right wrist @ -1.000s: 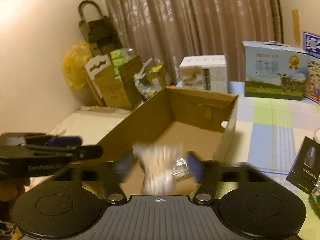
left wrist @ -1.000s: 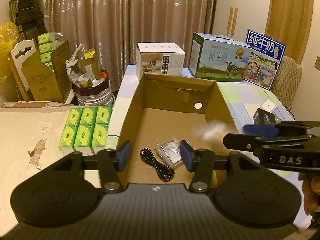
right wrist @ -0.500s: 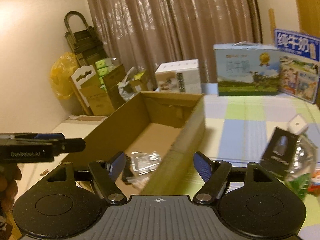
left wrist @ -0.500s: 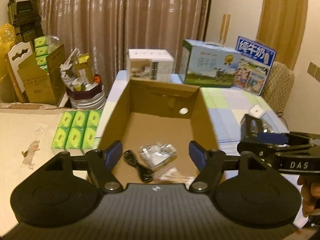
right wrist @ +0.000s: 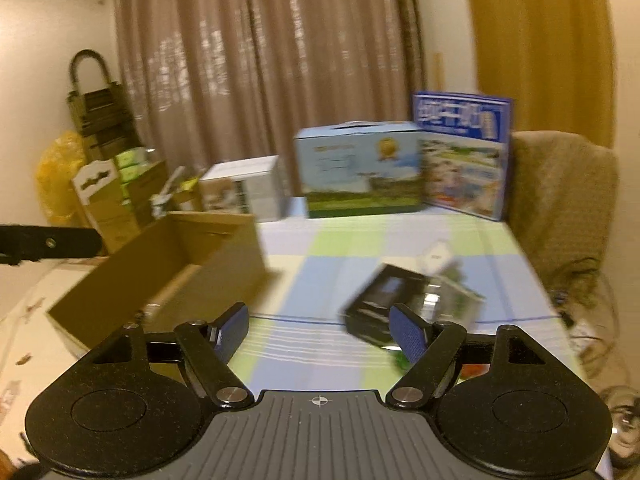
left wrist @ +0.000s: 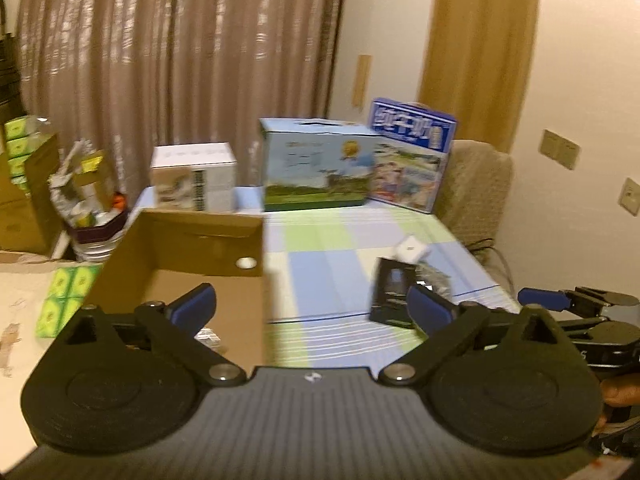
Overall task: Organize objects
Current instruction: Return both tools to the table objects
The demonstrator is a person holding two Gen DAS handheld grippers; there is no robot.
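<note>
while both tools are hanging empty over the checked tabletop (left wrist: 320,276), the left tool (left wrist: 312,312) has just been spreading its jaws wide, and the right tool (right wrist: 320,326) is standing spread too. just past them a black box (right wrist: 380,304) is lying beside a small white box (right wrist: 436,258), with the open carton (left wrist: 200,240) to the left. milk cases (left wrist: 316,164) are standing farthest back.
</note>
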